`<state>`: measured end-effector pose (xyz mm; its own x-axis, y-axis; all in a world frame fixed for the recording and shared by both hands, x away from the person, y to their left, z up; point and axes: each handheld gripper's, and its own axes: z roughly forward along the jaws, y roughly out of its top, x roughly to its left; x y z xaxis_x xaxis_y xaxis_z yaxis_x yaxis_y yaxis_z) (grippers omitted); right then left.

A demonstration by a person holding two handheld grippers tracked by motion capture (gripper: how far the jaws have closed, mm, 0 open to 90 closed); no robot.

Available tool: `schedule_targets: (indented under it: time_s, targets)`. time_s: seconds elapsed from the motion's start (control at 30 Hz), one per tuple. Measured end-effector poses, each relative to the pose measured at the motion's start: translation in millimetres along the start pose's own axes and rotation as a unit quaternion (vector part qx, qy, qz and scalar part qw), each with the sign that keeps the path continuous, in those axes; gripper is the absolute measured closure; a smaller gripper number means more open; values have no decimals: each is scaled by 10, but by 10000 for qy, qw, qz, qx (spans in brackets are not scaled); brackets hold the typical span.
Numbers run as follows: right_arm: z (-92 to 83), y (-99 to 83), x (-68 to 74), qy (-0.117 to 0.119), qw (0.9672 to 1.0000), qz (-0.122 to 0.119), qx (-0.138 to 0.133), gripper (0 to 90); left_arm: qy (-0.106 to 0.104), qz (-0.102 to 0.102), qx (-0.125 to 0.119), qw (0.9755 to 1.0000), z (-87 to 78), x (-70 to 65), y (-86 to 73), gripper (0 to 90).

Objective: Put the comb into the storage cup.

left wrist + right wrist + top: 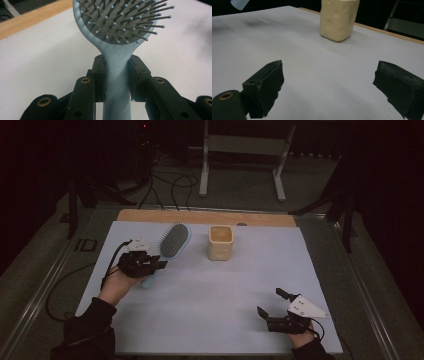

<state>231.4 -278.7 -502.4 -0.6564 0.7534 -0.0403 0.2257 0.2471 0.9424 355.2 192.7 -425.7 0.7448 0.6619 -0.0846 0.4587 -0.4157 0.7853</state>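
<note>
The hairbrush (172, 243) is pale blue, with an oval grey bristle pad of ball-tipped pins facing up. Its slim handle is pinched between two black jaws at the neck below the head. It sits at the counter's left rear, seemingly lifted slightly, head pointing away.

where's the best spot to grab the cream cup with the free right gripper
Grip the cup across two opposite walls at mid-height, coming in level from the near side. It stands upright with its mouth up, squarish with flat sides, and bare mat lies between it and the right gripper, whose jaws stand wide open. Its dimpled walls may slip a little.
</note>
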Motion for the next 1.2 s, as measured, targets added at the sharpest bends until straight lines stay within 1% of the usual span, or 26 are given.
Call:
schedule_targets:
  time_s: [0.03,0.07,0.1,0.13,0.2,0.23,0.3,0.33,0.4,0.5,0.67,0.7,0.77,0.83,0.87,0.93,0.97,1.0,1.07,1.2]
  targets:
    - [0,0,0,2,10000,3,-1,84,0,-36,-47,10000,8,-1,14,703]
    - [0,0,-1,1,10000,5,-1,85,-9,-11,-136,9999,15,-6,27,703]
    - [0,-1,-1,5,10000,10,-6,84,25,-13,-177,9998,17,-10,35,703]
    - [0,-1,-3,7,10000,6,-8,85,-29,-27,-234,9997,20,-9,47,703]
    - [0,-1,-2,8,10000,13,-14,84,-5,1,-378,9993,29,-19,67,703]
    - [0,-1,-2,9,10000,13,-14,85,-61,-7,-432,9990,33,-16,76,703]
    - [-2,0,-2,4,10000,11,-11,84,-14,-12,-550,9985,41,-21,91,703]
    - [-3,1,-2,0,10000,5,-8,84,-67,-35,-590,9982,47,-15,99,703]
    - [-2,1,-3,1,10000,9,-13,85,-3,-23,-702,9975,56,-20,109,703]
    - [0,0,-3,8,10000,10,-20,85,0,-44,-829,9965,69,-18,135,703]
    - [3,0,-1,22,10000,12,-12,84,32,-42,-1077,9942,103,-29,214,703]
    - [4,1,-1,18,10000,9,-10,84,-5,-53,-1108,9938,113,-30,235,703]
    - [3,2,-1,18,10000,9,-9,84,53,-38,-1180,9930,130,-47,270,703]
    - [4,2,-3,16,10000,2,-16,85,2,-44,-1235,9923,155,-55,308,703]
    - [4,1,-5,18,10000,-1,-27,84,36,-42,-1253,9921,168,-63,326,703]
    - [4,1,-6,17,10000,-3,-26,84,-66,-59,-1296,9915,200,-64,361,703]
    - [1,3,-6,26,10000,-7,-22,84,-42,-68,-1329,9911,217,-74,378,703]
    - [1,3,-6,26,10000,-7,-22,84,-83,-58,-1332,9910,233,-73,395,703]
    - [1,2,-7,27,10000,-5,-30,85,-89,-57,-1377,9904,266,-83,428,703]
    - [-1,4,-7,16,10000,-3,-28,84,-214,-87,-1486,9886,320,-99,491,703]
